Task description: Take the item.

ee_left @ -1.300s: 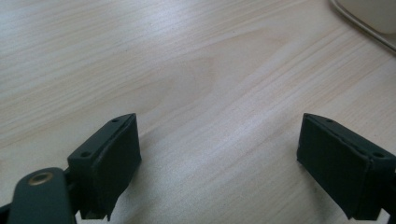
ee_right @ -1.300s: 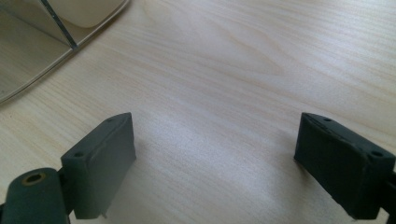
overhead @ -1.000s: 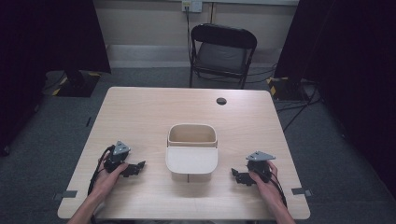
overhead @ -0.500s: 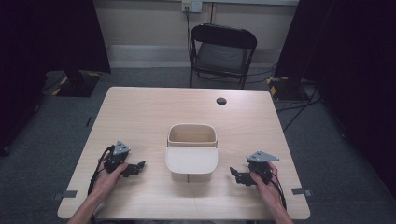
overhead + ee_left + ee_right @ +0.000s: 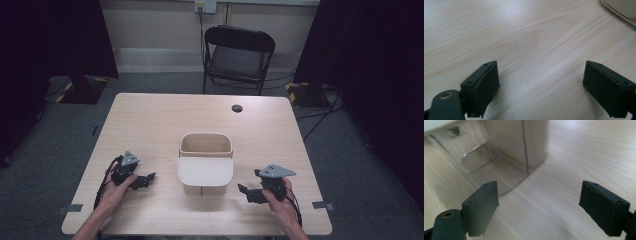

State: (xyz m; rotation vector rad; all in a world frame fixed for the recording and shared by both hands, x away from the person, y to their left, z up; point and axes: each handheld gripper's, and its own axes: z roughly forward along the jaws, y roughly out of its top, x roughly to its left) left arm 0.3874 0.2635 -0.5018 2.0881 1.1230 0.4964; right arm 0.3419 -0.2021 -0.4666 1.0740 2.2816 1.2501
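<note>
From above, my left hand-held gripper (image 5: 142, 181) and my right hand-held gripper (image 5: 250, 192) rest low on the wooden surface (image 5: 150, 125), either side of the beige bin (image 5: 205, 162) at its middle. A folding chair (image 5: 238, 55) stands beyond. In the left gripper view, my jaws gape wide over bare wood. In the right gripper view, my jaws stand wide apart, the bin's wall just ahead, untouched.

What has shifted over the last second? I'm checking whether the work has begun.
Hardly anything. The right gripper has drifted slightly toward the person's edge of the table. It holds nothing, jaws open. The left gripper stays put, open and unladen. The beige bin has not moved.
</note>
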